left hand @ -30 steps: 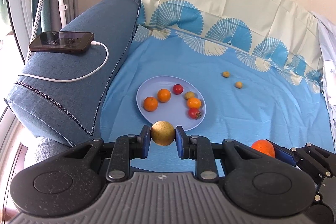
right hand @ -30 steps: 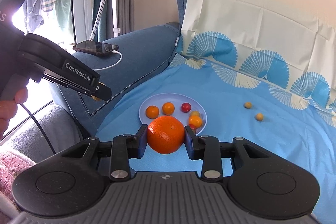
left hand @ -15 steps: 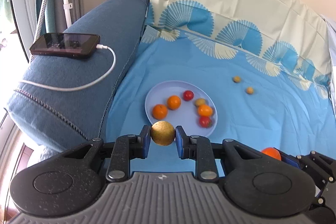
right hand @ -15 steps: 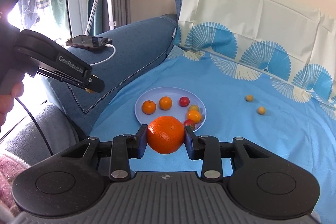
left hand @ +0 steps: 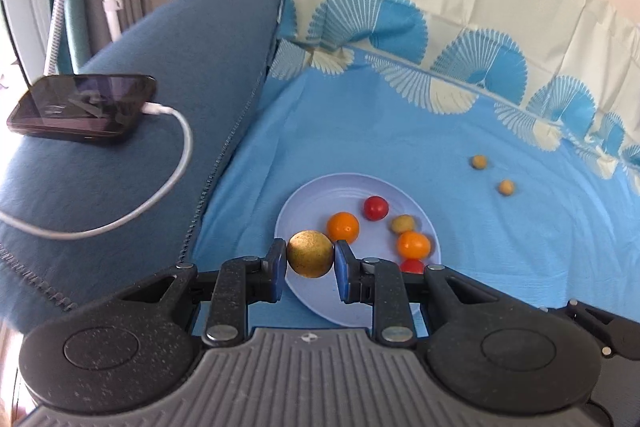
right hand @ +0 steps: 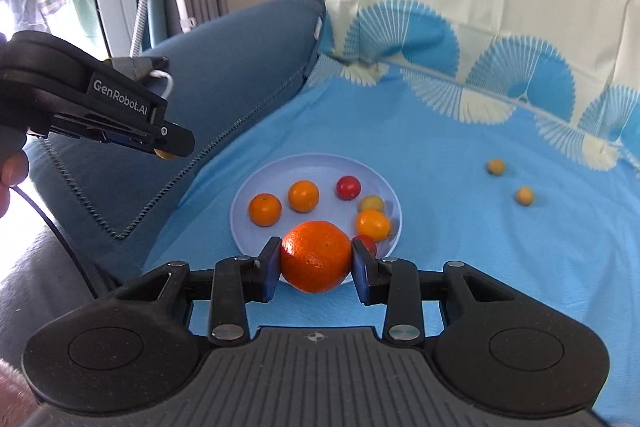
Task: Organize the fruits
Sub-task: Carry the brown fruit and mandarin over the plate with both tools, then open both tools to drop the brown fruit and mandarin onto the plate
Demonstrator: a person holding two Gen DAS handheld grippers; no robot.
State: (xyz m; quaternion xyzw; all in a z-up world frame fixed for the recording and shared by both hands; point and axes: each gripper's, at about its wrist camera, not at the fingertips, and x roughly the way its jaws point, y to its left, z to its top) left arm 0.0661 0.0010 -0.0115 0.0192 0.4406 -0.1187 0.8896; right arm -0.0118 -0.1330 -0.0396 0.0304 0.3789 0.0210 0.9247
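The left gripper (left hand: pixel 310 259) has its two blue pads pressed against a golden-brown round fruit (left hand: pixel 310 254), which fills the narrow gap between them. It hangs over the near-left edge of the pale blue plate (left hand: pixel 320 187). The right gripper (right hand: pixel 316 263) is clamped the same way on a large orange (right hand: pixel 316 255), its pads set wider to take the bigger fruit, and it sits at the near rim of the plate (right hand: pixel 280 167).

On the plate, seen from the right wrist, lie two small oranges (right hand: pixel 265 209) toward the left side, a red tomato (right hand: pixel 348 187) toward the far side, a small yellowish fruit (right hand: pixel 370 203) just right of centre, and another small orange (right hand: pixel 373 225) touching it on the near side. A second red tomato (right hand: pixel 370 244) shows partly behind the right pad.

Beyond the plate to the right, well apart from it, two small yellow fruits (right hand: pixel 496 167) rest on the blue sheet (right hand: pixel 440 147), near each other.

Left of the plate rises the dark blue sofa armrest (left hand: pixel 120 147), bearing a black phone (left hand: pixel 84 111) with a white cable (left hand: pixel 176 155) plugged in.
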